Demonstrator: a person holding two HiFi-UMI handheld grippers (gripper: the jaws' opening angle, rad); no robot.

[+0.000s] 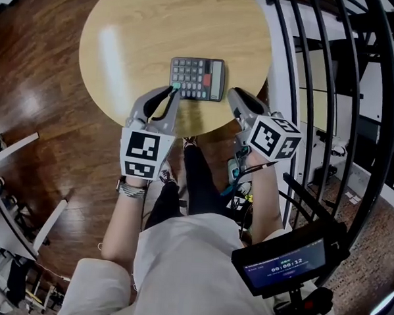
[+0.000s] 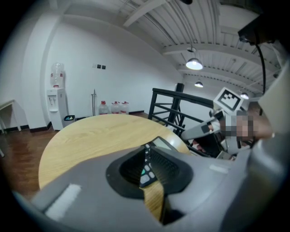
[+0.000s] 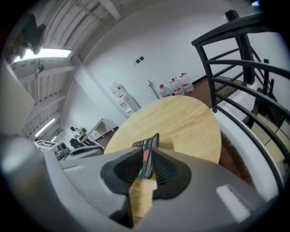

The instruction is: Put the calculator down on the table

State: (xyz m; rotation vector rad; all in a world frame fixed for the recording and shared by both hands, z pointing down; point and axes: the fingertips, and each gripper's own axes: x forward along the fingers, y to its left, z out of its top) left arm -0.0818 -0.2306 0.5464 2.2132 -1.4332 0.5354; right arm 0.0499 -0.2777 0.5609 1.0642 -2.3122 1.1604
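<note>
Calculator at the round wooden table, in the tabletop's 5 o'clock sector, close to the near rim. Keys face up, display strip at its 3 o'clock end, long side running 9 to 3.

Left gripper comes in from 7 o'clock and has the calculator's near-left corner. Its own view shows that corner, pale keys and one green key, wedged between the two black pads with no gap on either side: clamped on it.

Right gripper comes in from 5 o'clock onto the near-right corner. Its own view has the calculator edge-on between the ribbed pads, red key showing, both pads bearing on it: clamped likewise. Bare wood shows through the gap below the grip, and a shadow lies on the tabletop at the calculator's 3 o'clock.

Cannot tell whether the calculator's underside touches the wood or hangs just clear of it.

Each gripper carries its marker cube toward 6 o'clock, nearer the person.

Surroundings: dark plank floor round the table; black railing just beside the table at its 3 o'clock; small lit screen at the head view's 5 o'clock. In the left gripper view, a water dispenser stands beyond the table against a white wall at 10 o'clock, with bottles on the floor near 12.
</note>
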